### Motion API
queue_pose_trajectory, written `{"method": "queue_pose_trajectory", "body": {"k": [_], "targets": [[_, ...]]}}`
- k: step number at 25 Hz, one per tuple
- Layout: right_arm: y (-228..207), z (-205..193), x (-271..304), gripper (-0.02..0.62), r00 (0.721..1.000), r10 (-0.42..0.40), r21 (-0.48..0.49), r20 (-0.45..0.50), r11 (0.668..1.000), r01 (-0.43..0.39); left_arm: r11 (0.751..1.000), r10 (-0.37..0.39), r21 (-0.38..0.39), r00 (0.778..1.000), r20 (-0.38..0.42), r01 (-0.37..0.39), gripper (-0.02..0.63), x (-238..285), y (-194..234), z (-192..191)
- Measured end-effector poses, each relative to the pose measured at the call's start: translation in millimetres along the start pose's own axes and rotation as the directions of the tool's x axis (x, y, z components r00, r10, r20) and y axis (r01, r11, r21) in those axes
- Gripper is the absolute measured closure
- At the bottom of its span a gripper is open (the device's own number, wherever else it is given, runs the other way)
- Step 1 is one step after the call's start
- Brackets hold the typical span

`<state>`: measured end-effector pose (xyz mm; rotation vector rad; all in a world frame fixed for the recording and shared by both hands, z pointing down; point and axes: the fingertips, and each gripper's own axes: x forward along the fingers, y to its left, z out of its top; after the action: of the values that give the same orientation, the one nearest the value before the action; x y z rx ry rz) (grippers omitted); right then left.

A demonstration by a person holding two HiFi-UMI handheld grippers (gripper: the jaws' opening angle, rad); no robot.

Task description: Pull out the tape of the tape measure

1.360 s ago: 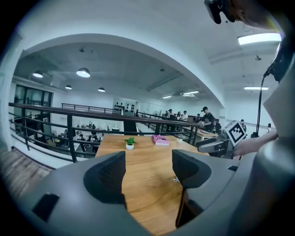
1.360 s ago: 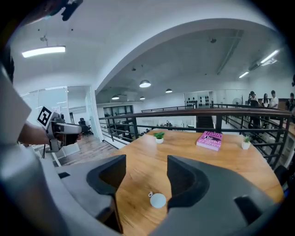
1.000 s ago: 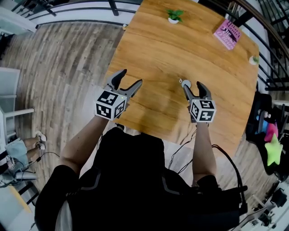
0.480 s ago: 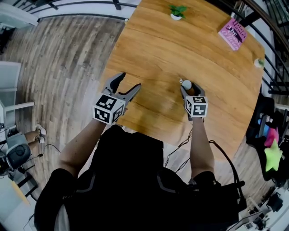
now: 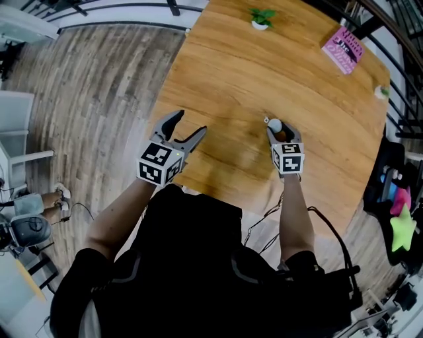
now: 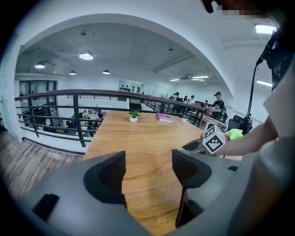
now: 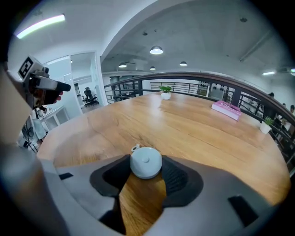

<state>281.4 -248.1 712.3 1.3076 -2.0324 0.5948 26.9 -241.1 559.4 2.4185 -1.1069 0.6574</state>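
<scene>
A small round white tape measure (image 5: 274,124) (image 7: 146,162) lies on the wooden table (image 5: 231,72) near its front edge, with a little pull ring (image 7: 135,147) at its left. My right gripper (image 5: 281,133) (image 7: 146,171) has come down around it. Its jaws have just been closing, and both pads now touch the case's sides. My left gripper (image 5: 190,123) (image 6: 147,159) hovers open over the table's left front edge, nothing between its fingers. It points along the table and is well apart from the tape measure.
A small potted plant (image 5: 262,18) stands at the table's far edge and a pink book (image 5: 342,49) lies at the far right. Another small plant (image 5: 381,92) sits at the right edge. A railing and a wooden floor (image 5: 86,99) lie to the left.
My right gripper has dropped to the table and its jaws have narrowed onto the tape measure. The left gripper has hardly moved.
</scene>
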Motion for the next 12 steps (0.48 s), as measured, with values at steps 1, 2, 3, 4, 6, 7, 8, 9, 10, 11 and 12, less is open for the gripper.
{"method": "queue_pose_trajectory", "body": {"k": [1, 2, 3, 4, 6, 7, 8, 9, 10, 11, 12], "targets": [[-1, 0, -1, 0.380, 1.000, -0.004, 0.003, -0.008, 1.000, 0.004, 1.000, -0.003, 0.010, 1.000, 0.003, 0.003, 0.275, -1, -1, 1], [-1, 2, -3, 0.380, 1.000, -0.004, 0.008, -0.010, 1.000, 0.004, 1.000, -0.005, 0.023, 1.000, 0.008, 0.004, 0.275, -3, -2, 4], [0, 6, -7, 0.380, 1.000, 0.001, 0.019, -0.004, 1.000, -0.001, 0.999, -0.005, 0.036, 1.000, 0.015, 0.004, 0.275, -4, -2, 6], [2, 11, -13, 0.380, 1.000, 0.009, 0.038, 0.011, 0.999, -0.010, 0.999, -0.007, 0.047, 1.000, 0.021, 0.006, 0.275, -5, -2, 9], [9, 23, -26, 0.380, 0.999, 0.021, 0.073, 0.041, 0.997, -0.024, 0.998, -0.020, 0.062, 0.999, 0.027, 0.018, 0.275, -9, -2, 14], [14, 30, -33, 0.380, 0.998, 0.025, 0.080, 0.050, 0.996, -0.029, 0.997, -0.029, 0.067, 0.999, 0.030, 0.027, 0.275, -12, -2, 16], [19, 37, -41, 0.380, 0.998, 0.031, 0.081, 0.057, 0.996, -0.036, 0.997, -0.039, 0.074, 0.999, 0.035, 0.036, 0.275, -15, -3, 19], [24, 46, -49, 0.380, 0.997, 0.038, 0.077, 0.065, 0.996, -0.043, 0.995, -0.051, 0.084, 0.998, 0.043, 0.047, 0.275, -18, -4, 23], [30, 56, -59, 0.380, 0.996, 0.044, 0.068, 0.075, 0.996, -0.049, 0.993, -0.065, 0.100, 0.996, 0.052, 0.060, 0.275, -21, -6, 28], [35, 66, -68, 0.380, 0.995, 0.047, 0.056, 0.088, 0.997, -0.052, 0.990, -0.082, 0.119, 0.995, 0.063, 0.074, 0.275, -23, -7, 35], [40, 78, -78, 0.380, 0.993, 0.050, 0.046, 0.104, 0.997, -0.055, 0.986, -0.099, 0.140, 0.992, 0.075, 0.088, 0.275, -24, -9, 41]]}}
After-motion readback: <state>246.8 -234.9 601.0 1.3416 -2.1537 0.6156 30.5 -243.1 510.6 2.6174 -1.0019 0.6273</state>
